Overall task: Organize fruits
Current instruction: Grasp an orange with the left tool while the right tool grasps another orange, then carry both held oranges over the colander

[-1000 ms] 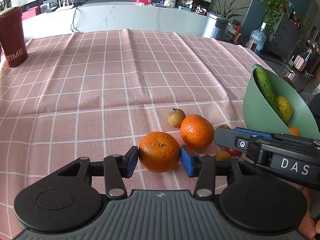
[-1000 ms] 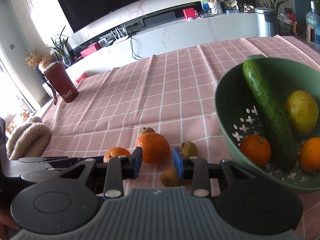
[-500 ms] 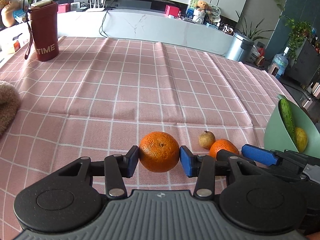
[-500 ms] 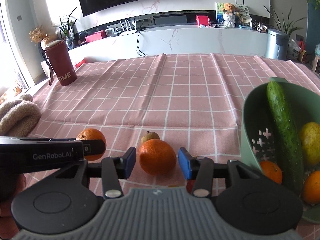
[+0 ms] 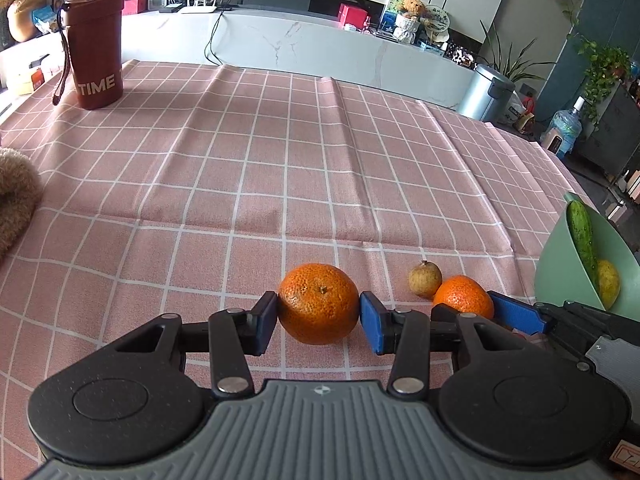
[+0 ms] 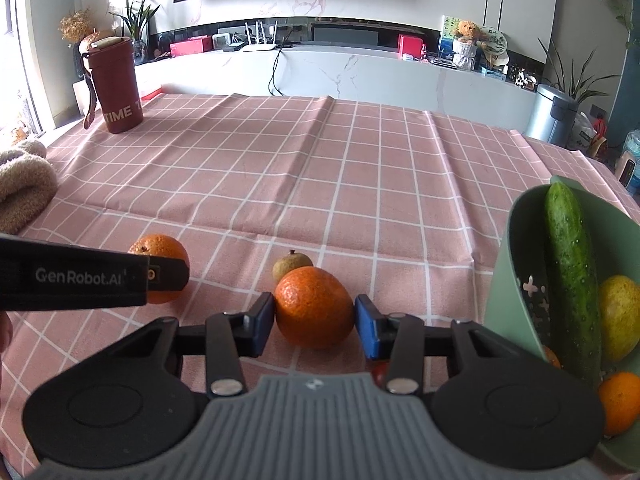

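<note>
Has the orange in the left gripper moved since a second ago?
Yes. The orange in the left gripper now sits left of, and apart from, the small brown fruit it was beside.

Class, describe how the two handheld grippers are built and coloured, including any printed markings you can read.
Both match. The left gripper and right gripper each have a ribbed grey body, two round black discs, black linkage arms with silver rivets, and blue rectangular pads. Side on, the left one's black casing reads "GenRobot.AI". No cables or sleeves show.
</note>
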